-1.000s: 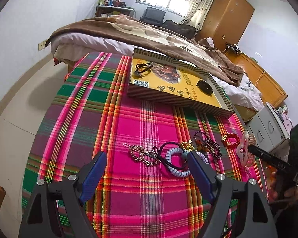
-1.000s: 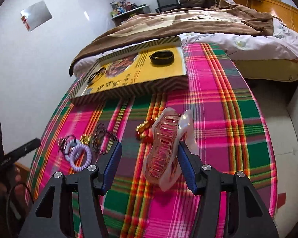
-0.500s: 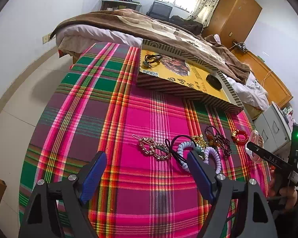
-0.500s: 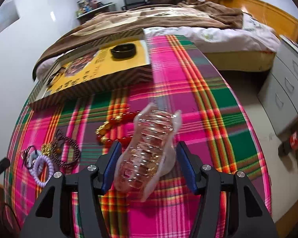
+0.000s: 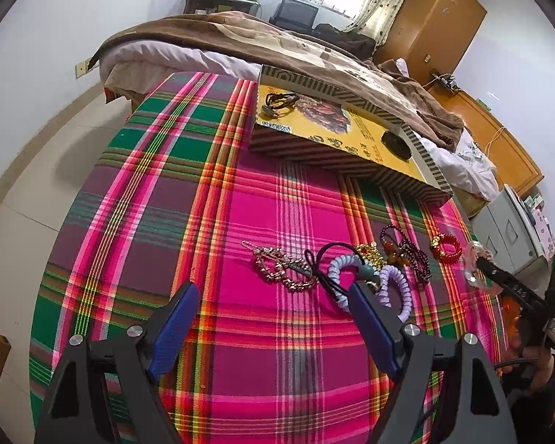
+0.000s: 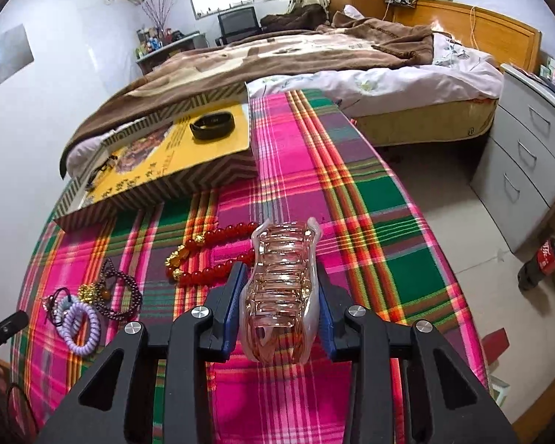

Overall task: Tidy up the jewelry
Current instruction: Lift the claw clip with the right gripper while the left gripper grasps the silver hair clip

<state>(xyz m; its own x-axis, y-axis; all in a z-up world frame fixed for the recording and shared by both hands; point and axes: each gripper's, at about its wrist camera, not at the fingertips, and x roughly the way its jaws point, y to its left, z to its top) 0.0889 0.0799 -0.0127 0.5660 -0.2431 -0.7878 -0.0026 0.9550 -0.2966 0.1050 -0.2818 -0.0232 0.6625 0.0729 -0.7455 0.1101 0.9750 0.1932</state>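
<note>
Between the right gripper's just-closed blue pads, tight on a see-through pink plastic hair claw: could snap if squeezed harder.

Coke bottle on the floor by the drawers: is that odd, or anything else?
Yes: the cola bottle lies tipped on the floor beside the grey drawers, away from the jewelry. Nothing looks spilled. On the plaid cloth, pieces are just loosely bunched.
</note>
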